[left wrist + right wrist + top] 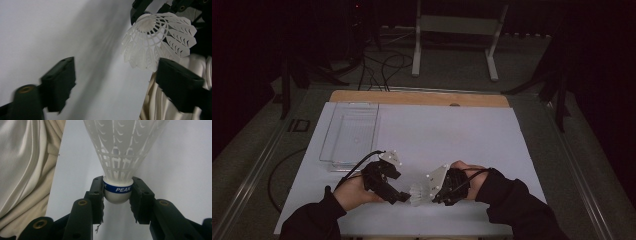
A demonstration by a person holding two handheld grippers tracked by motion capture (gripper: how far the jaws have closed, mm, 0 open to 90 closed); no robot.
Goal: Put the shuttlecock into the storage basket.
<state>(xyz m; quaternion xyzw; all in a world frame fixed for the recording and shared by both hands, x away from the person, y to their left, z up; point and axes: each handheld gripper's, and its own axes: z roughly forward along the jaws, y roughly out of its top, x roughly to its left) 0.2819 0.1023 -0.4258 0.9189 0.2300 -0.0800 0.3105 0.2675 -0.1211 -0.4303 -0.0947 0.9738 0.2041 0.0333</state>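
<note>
A white plastic shuttlecock point(122, 145) has a white head with a blue band marked PEAK. My right gripper point(118, 195) is shut on that head, one pad on each side, and the skirt points away from it. In the high view the shuttlecock point(418, 194) hangs just above the near middle of the white table point(452, 135), held by the right gripper point(431, 198). My left gripper point(402, 197) points at it from the left. In the left gripper view the left gripper point(117, 85) stands open with nothing between its jaws, and the shuttlecock's open skirt point(155, 40) faces it just beyond the right jaw.
A clear plastic tray point(349, 132) lies on the table's far left part. A wooden strip point(417, 98) runs along the far edge. Cream fabric point(25, 170) hangs off the table's near edge. On the floor behind are a white stand point(457, 30) and cables point(382, 70).
</note>
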